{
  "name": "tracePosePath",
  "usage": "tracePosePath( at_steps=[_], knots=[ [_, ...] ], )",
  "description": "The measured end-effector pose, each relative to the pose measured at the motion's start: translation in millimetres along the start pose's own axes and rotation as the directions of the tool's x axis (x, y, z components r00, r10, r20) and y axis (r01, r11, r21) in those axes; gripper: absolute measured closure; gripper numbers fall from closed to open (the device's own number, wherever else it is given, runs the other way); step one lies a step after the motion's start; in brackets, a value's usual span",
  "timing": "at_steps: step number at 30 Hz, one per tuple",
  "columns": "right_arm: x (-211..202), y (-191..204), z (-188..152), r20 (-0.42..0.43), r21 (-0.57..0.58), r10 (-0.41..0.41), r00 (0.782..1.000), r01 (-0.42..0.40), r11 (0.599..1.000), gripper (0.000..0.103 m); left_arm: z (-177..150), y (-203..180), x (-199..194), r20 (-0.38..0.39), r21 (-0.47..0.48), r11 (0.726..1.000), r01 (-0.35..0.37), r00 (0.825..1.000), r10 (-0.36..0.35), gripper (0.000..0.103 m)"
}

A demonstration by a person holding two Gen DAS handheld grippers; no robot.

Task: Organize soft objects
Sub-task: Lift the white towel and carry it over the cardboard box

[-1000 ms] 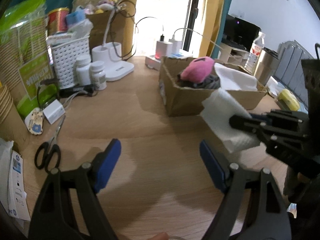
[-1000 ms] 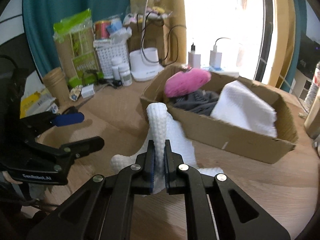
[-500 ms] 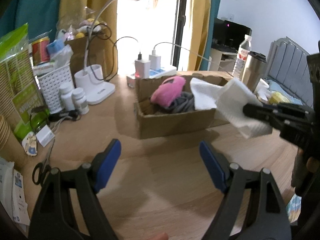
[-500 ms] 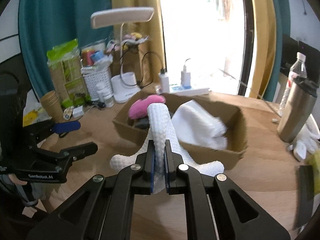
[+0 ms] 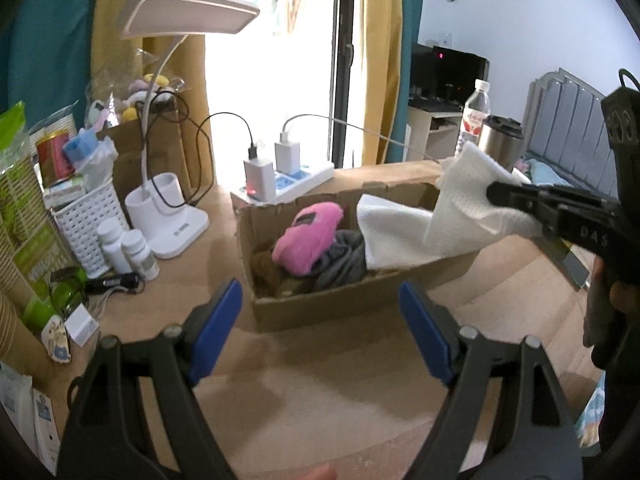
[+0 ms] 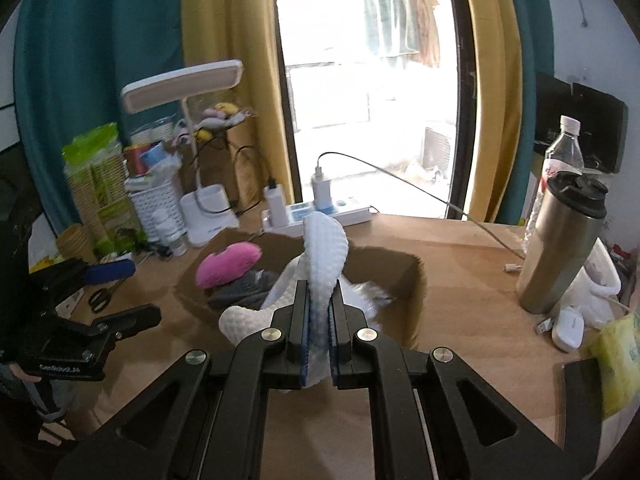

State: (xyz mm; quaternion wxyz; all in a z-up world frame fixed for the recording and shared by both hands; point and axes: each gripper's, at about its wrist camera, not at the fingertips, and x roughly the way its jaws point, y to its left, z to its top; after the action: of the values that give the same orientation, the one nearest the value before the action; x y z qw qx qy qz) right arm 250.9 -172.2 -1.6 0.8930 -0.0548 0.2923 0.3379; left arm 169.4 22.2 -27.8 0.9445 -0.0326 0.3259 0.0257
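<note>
The right gripper (image 6: 318, 320), angled downward, clamps a white cloth (image 6: 322, 256) above the cardboard box (image 6: 414, 292). The left gripper (image 5: 320, 316) hangs open and empty. Both have risen, and the cloth now hangs over the box, not the table.

White desk lamp (image 5: 172, 128), steel tumbler (image 6: 560, 248), scissors (image 6: 102, 298).

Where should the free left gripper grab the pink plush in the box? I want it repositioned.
Grip the pink plush across its raised upper end, coming from above with the left gripper: it lies atop the grey cloth, clear of the cardboard box walls.
</note>
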Motion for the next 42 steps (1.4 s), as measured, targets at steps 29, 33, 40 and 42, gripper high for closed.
tracePosePath(
  at_steps=[29, 33, 40, 42],
  knots=[
    [79, -50, -15, -0.08, 0.002, -0.213, 0.974, 0.214, 0.977, 0.092, 17, 8, 56, -0.048, -0.059, 0.998, 0.03, 0.998, -0.033, 0.021],
    [75, -47, -16, -0.063, -0.003, -0.229, 0.971, 0.229, 0.973, 0.084, 17, 16, 59, -0.049, -0.085, 0.996, 0.026, 0.998, -0.03, 0.021],
    [76, -56, -18, -0.065, 0.026, -0.266, 0.962, 0.268, 0.963, 0.05, 14, 19, 62, -0.06, -0.094, 0.995, 0.036, 0.997, -0.041, 0.021],
    [81, -62, -21, -0.097, 0.048, -0.262, 0.96, 0.268, 0.962, 0.05, 14, 19, 62, -0.061, -0.094, 0.995, 0.039, 0.997, -0.045, 0.021]
  ],
)
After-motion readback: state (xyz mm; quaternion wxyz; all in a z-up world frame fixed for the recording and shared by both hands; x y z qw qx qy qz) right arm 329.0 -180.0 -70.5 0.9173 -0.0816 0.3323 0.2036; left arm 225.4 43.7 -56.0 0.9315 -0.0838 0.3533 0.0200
